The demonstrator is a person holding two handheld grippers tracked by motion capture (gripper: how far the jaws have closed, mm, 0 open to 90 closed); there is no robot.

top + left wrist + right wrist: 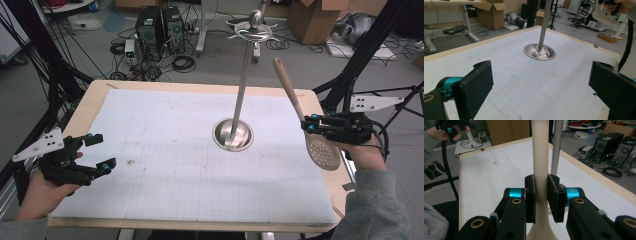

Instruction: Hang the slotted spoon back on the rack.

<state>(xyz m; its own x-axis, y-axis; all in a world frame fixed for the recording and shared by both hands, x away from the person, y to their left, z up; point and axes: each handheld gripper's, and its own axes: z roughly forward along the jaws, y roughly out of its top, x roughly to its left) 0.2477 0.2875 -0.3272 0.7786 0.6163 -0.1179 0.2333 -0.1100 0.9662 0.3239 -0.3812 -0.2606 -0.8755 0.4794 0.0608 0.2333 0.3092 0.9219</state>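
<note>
Evidently meaning to hang it, the right gripper [311,125] pinches the slotted spoon [306,120] by its neck, handle-up, right of the hook stand [233,134], while the left gripper [97,152] waits left of it, jaws spread.

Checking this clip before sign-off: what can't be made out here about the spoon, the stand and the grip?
- Slotted spoon: in the right gripper view its bowl is cut off by the bottom edge, below the right gripper.
- Stand: in both gripper views the top edge cuts off its hooks.
- Left gripper: open; its hand is partly hidden beneath it in the high view.
</note>
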